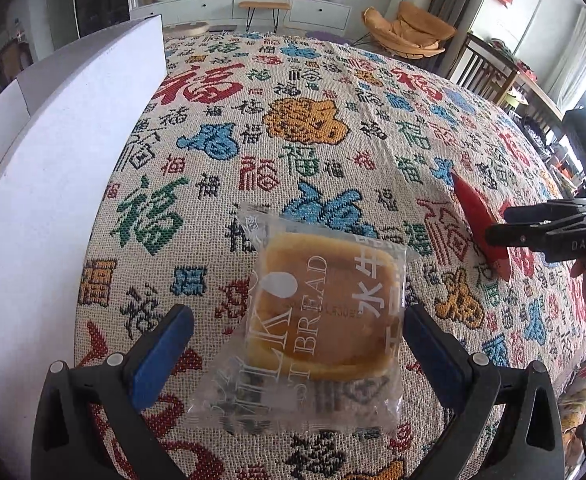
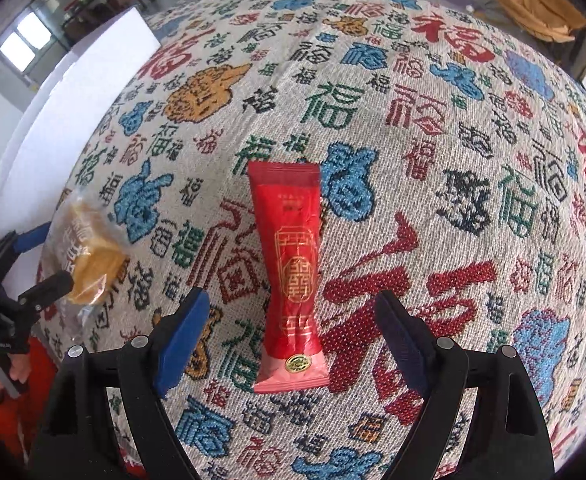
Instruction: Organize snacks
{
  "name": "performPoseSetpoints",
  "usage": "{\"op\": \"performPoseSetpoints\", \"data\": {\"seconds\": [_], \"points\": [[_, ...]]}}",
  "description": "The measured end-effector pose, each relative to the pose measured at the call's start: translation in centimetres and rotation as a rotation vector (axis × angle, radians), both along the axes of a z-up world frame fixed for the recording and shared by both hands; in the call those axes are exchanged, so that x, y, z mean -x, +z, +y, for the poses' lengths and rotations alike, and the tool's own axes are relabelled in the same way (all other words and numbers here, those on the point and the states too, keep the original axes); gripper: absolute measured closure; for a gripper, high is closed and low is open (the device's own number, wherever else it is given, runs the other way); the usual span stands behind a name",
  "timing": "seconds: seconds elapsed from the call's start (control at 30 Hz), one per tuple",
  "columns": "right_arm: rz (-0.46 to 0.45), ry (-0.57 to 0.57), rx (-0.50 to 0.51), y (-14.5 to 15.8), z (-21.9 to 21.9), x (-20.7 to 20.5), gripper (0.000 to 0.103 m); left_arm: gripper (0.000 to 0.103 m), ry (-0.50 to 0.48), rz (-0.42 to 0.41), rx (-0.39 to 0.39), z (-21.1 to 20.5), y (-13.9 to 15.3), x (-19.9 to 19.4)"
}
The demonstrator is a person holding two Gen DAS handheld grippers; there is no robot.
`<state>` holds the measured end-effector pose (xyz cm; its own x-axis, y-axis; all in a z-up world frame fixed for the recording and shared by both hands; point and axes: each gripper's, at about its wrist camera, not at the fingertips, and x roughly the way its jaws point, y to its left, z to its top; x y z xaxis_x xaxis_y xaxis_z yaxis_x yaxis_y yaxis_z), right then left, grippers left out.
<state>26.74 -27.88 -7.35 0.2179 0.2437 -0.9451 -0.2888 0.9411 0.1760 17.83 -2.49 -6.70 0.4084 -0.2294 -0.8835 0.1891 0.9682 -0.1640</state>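
A clear-wrapped milk toast bread packet (image 1: 317,312) lies on the patterned cloth, between the open fingers of my left gripper (image 1: 297,344), which do not touch it. It also shows in the right wrist view (image 2: 89,256). A long red snack packet (image 2: 293,276) lies lengthwise between the open fingers of my right gripper (image 2: 289,340), apart from both pads. In the left wrist view the red packet (image 1: 477,216) sits at the right, with the right gripper (image 1: 505,224) around it.
A white box (image 1: 53,184) stands along the left side of the table, also in the right wrist view (image 2: 77,112). The woven tablecloth (image 1: 333,120) with coloured characters covers the table. Chairs and a TV cabinet stand beyond the far edge.
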Motion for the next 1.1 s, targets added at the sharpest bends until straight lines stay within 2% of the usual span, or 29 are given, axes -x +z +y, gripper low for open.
{"op": "performPoseSetpoints", "data": {"seconds": [0.17, 0.23, 0.37, 0.47, 0.53, 0.57, 0.6, 0.73, 0.83, 0.97, 1.1], "points": [[0.071, 0.012, 0.026, -1.2, 1.2, -0.7, 0.016, 0.0, -0.01, 0.037, -0.024, -0.6, -1.3, 0.5], [0.078, 0.018, 0.037, -1.4, 1.5, -0.7, 0.017, 0.0, -0.023, 0.035, -0.043, -1.1, -1.3, 0.5], [0.084, 0.02, 0.079, -2.0, 2.4, -1.3, 0.018, 0.0, -0.025, 0.022, -0.128, -2.0, -1.4, 0.0], [0.087, 0.033, 0.1, -2.3, 3.2, -1.6, 0.019, 0.0, -0.016, 0.018, -0.129, -1.8, -1.3, 0.0], [0.078, 0.041, 0.118, -2.4, 3.5, -1.4, 0.021, 0.008, -0.017, 0.009, -0.12, -1.5, -1.2, 0.3], [0.073, 0.047, 0.124, -2.3, 3.6, -1.2, 0.042, 0.018, -0.023, 0.008, -0.105, -1.5, -1.1, 0.4], [0.076, 0.049, 0.127, -2.3, 3.6, -1.0, 0.083, 0.03, -0.026, 0.005, -0.086, -1.4, -1.0, 0.6], [0.066, 0.028, 0.097, -1.1, 2.8, -0.1, 0.085, 0.032, -0.005, -0.007, -0.084, -1.2, -0.1, 1.1], [0.037, 0.018, 0.054, 1.1, 2.2, 0.4, 0.085, 0.033, 0.012, -0.014, 0.006, -0.2, 1.8, 1.7], [-0.008, 0.039, -0.02, 5.2, 3.6, 0.7, 0.085, 0.033, 0.064, -0.075, 0.122, 3.1, 7.2, 2.4], [-0.07, 0.107, -0.103, 10.5, 8.3, 0.6, 0.085, 0.032, 0.162, -0.179, 0.124, 9.1, 13.5, 2.8]]}}
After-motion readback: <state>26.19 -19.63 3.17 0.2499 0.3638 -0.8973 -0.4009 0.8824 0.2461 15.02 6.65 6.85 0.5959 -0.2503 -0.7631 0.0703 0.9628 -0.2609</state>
